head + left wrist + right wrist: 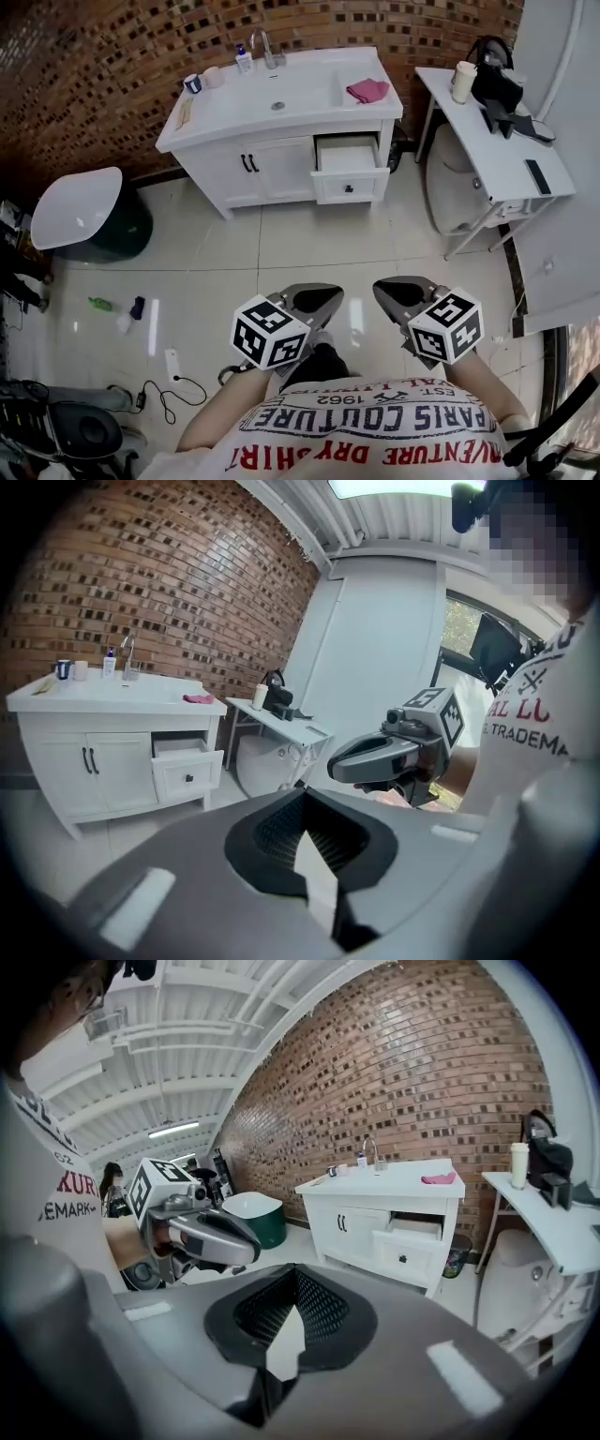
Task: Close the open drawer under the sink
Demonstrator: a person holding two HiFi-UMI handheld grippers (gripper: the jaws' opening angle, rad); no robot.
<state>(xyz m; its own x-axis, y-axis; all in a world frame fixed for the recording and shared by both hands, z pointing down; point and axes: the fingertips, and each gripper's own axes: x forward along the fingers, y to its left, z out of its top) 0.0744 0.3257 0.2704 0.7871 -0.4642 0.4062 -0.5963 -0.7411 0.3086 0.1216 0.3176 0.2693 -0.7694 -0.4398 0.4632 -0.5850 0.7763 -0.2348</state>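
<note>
The white sink cabinet stands against the brick wall across the tiled floor. Its drawer on the right side is pulled open, and it also shows as the drawer and the drawer in the two gripper views. Both grippers hover close to the person's body, far from the cabinet. My left gripper has its jaws together with nothing in them, and so does my right gripper. The left gripper view shows the right gripper beside it.
A white folding table at the right carries a black bag and a cup. A white tub on a dark base stands at the left. A pink cloth lies on the countertop. Cables and small items lie on the floor at lower left.
</note>
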